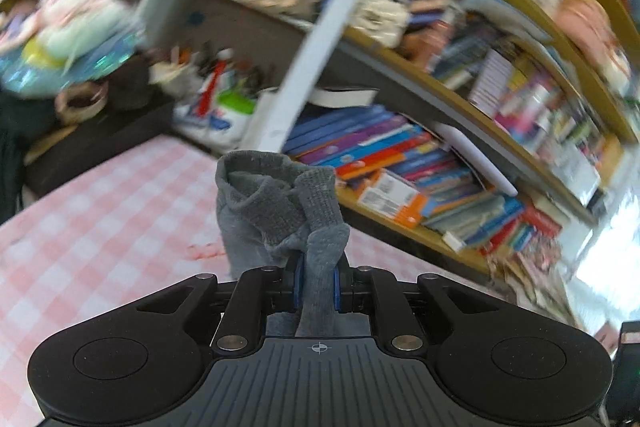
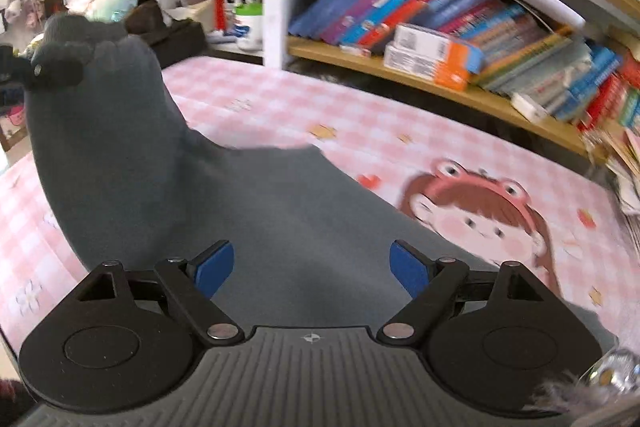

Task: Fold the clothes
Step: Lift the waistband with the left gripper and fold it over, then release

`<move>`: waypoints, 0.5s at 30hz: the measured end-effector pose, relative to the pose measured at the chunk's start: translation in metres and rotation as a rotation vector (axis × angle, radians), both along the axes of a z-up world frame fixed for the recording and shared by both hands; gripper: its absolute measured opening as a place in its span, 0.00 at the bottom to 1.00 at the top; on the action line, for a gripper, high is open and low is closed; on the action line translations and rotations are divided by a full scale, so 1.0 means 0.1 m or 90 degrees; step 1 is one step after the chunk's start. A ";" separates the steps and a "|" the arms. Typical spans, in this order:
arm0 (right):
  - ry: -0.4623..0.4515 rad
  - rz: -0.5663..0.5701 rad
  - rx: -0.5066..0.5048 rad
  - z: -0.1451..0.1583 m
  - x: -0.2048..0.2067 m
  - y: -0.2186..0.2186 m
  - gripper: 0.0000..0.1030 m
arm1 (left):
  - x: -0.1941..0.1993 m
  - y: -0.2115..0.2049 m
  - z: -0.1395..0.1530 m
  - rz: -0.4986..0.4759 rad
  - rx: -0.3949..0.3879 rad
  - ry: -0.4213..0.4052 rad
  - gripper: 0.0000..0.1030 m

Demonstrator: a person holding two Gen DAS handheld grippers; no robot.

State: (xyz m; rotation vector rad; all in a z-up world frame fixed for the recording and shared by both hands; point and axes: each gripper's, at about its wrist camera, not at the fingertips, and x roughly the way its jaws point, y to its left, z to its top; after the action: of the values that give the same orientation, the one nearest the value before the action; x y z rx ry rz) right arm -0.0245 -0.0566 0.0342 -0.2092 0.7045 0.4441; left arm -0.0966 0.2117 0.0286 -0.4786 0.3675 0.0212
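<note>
1. The grey knitted garment (image 1: 280, 211) is bunched into a rumpled, ribbed fold and lifted above the pink-and-white checked surface (image 1: 100, 211).
2. The left tool (image 1: 317, 285) is clenched on this bunch; the fabric stands up between its blue pads and hangs behind them.
3. In the right wrist view the grey garment (image 2: 248, 195) looks dark and smooth: one part rises in a tall column toward the left tool (image 2: 56, 67), the rest lies spread flat on the checked surface (image 2: 280, 107), beside its printed cartoon girl in a frog hat (image 2: 476, 211).
4. The right tool (image 2: 312, 269) is released, blue pads wide apart above the flat fabric, gripping nothing.
</note>
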 end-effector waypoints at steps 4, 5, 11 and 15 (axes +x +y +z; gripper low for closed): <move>-0.008 -0.002 0.006 0.05 -0.08 -0.26 0.82 | 0.14 -0.42 0.10 -0.044 0.074 -0.002 0.12; -0.013 -0.003 0.007 0.06 -0.10 -0.33 0.82 | 0.17 -0.53 0.11 -0.060 0.094 0.000 0.12; -0.016 -0.035 0.051 0.12 -0.08 -0.83 0.82 | 0.36 -1.27 0.11 -0.181 0.221 0.043 0.14; 0.041 -0.075 0.149 0.08 0.02 -1.23 0.82 | 0.54 -1.74 -0.19 -0.311 0.260 0.184 0.25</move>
State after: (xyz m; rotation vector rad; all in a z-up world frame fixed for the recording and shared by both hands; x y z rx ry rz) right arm -0.0229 -0.1797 0.0417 0.0677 0.7181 0.4178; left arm -0.0421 0.0379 0.0097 0.0290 0.7381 -0.3061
